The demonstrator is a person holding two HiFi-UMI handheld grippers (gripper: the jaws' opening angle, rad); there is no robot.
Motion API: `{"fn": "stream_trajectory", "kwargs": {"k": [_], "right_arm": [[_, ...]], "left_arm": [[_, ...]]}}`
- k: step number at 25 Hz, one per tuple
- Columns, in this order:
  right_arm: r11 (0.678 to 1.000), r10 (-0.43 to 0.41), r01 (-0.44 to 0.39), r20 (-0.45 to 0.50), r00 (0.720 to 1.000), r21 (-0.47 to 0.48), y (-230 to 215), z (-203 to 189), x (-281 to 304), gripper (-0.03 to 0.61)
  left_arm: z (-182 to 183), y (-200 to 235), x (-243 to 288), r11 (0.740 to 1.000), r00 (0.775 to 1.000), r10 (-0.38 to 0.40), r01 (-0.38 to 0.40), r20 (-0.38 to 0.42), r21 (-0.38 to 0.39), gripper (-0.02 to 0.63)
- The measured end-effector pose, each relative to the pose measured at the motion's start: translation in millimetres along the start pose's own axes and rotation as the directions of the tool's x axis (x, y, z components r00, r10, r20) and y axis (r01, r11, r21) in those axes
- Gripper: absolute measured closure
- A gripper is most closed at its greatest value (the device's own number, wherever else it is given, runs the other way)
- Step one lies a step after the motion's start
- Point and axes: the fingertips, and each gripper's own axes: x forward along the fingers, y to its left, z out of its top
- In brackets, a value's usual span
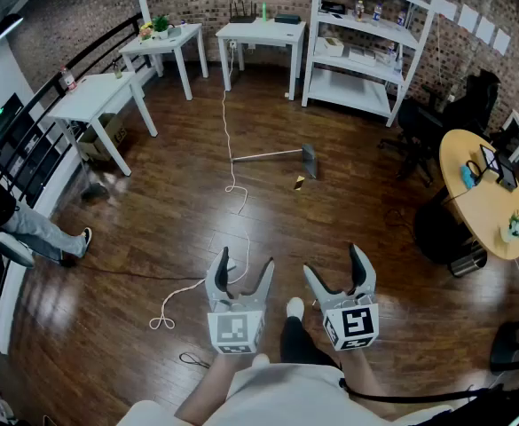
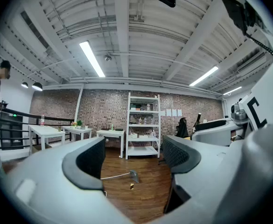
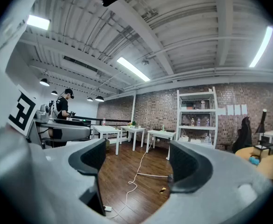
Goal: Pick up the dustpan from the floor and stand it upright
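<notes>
Both jaws spread wide, nothing in them: left gripper (image 1: 247, 260) and right gripper (image 1: 332, 260) level, side by side. The dustpan (image 1: 308, 159) lies flat on the floor (image 1: 153, 229) in front of the white shelf unit (image 1: 352, 89), well ahead of both. Its handle runs crosswise to the left, and I'd say the pan end sits on the right gripper's side.

Worn: a plain cream top (image 1: 268, 396). Just above the top, a black trouser leg (image 1: 296, 343) ending in a white shoe (image 1: 294, 307). Right of the top, a thin black strap (image 1: 401, 397), perhaps a cable. Above the top to the left, the left gripper (image 1: 246, 261): pale grey moulded shell, two curved prongs lined with black textured pads (image 2: 92, 161), and at its base a white cube (image 1: 235, 330) printed with a black square marker. Above the top to the right, the right gripper (image 1: 333, 263): same grey shell, same black lining, its own cube bearing a bolder black-and-white marker
</notes>
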Motion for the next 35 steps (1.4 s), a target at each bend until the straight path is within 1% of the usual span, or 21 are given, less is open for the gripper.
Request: {"fn": "stream_trajectory", "kwargs": {"k": [2,4,7,10,12,14,16,18,21,23,26,30,32,35], "right_arm": [[1.0,-0.005,0.004,0.006,1.0,0.031,-30.5,-0.5,24.6,0.17],[0.999,-0.004,0.003,0.015,1.0,0.051,-66.3,1.2,47.5,0.176],[0.998,0.004,-0.007,0.046,0.999,0.064,-122.3,7.6,82.3,0.193],[0.999,0.013,-0.017,0.076,0.997,0.041,-159.5,12.6,117.4,0.208],[0.999,0.02,-0.022,0.058,0.998,0.037,-180.4,4.4,138.4,0.22],[0.997,0.028,-0.029,0.015,0.999,0.068,-196.0,-9.2,156.2,0.23],[0.994,0.047,-0.044,-0.03,0.998,0.096,-201.9,-24.2,172.4,0.242],[0.993,0.067,-0.06,-0.063,0.996,0.103,-204.4,-38.0,193.1,0.254],[0.994,0.068,-0.061,-0.082,0.994,0.085,-219.4,-52.6,238.5,0.269],[0.996,0.067,-0.061,-0.091,0.994,0.063,-235.2,-57.5,281.0,0.276],[0.997,0.08,-0.076,-0.129,0.988,0.033,-261.0,-57.6,355.7,0.286],[0.988,0.145,-0.153,-0.163,0.976,-0.035,-274.8,-44.3,459.8,0.299],[0.981,0.184,-0.191,-0.181,0.966,-0.022,-274.0,-38.9,510.2,0.304],[0.968,0.245,-0.251,-0.208,0.947,-0.001,-261.1,-36.0,574.1,0.314]], "left_arm": [[1.7,-7.9,37.6,1.0,1.0,-0.018,0.018,-0.012,-0.015,0.221],[8.5,-20.6,76.0,0.999,0.999,-0.032,0.032,-0.008,-0.021,0.225],[22.4,-36.5,133.8,1.0,1.0,-0.027,0.026,0.013,0.004,0.233],[25.8,-36.2,183.8,0.999,0.999,-0.011,0.01,0.037,0.03,0.244],[16.8,-38.4,213.8,1.0,1.0,-0.006,0.005,0.023,0.031,0.252],[6.0,-40.4,238.5,1.0,1.0,-0.005,0.005,-0.011,0.013,0.252],[-3.8,-37.9,259.2,1.0,0.999,-0.006,0.006,-0.035,-0.001,0.264],[-14.6,-29.8,284.4,1.0,0.999,-0.012,0.011,-0.047,-0.004,0.267],[-33.3,-8.6,336.4,1.0,0.999,-0.017,0.017,-0.04,0.003,0.275],[-44.3,12.4,380.2,1.0,0.999,-0.014,0.014,-0.03,0.009,0.285],[-55.5,46.0,453.8,1.0,0.999,-0.015,0.014,-0.043,-0.024,0.29],[-61.4,101.2,537.0,0.998,0.999,0.01,-0.012,-0.034,-0.061,0.301],[-67.5,128.9,574.3,0.999,0.999,0.012,-0.015,-0.051,-0.052,0.302],[-79.1,174.2,620.0,0.999,0.995,0.022,-0.026,-0.098,-0.041,0.304]]}}
